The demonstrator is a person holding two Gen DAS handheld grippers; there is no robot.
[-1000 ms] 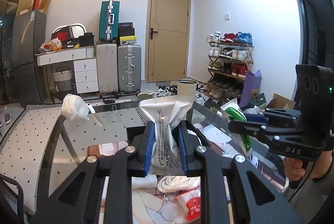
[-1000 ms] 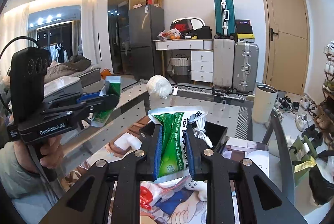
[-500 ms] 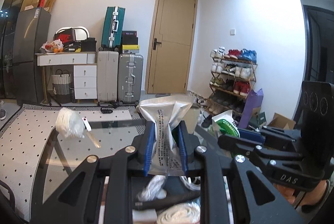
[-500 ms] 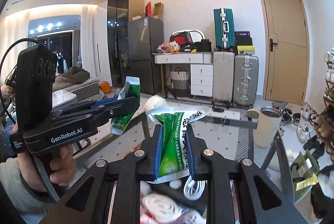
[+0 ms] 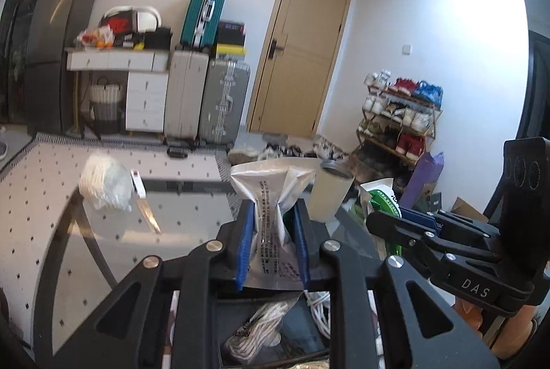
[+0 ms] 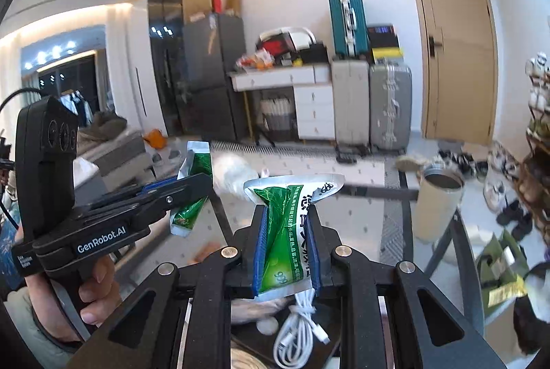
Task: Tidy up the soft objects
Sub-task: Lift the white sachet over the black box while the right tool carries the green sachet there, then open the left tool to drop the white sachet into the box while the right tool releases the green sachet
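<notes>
**Two packets up in the air, more soft things still waiting**

The left gripper is squeezed tight on a silver foil packet. The right gripper is squeezed tight on a green and silver packet. Both packets are held up above the glass desk, not resting on anything.

So the job looks only partly done. Neither packet has been put away yet.

More things are still waiting. A white bundle in a clear bag sits near the far left corner of the desk. Under the grippers there is a black box. It has a white cord and a white rope bundle in it.

I think the two packets still need a home, and the bundle at the corner still needs picking up too. I cannot tell where the packets are meant to go.
</notes>
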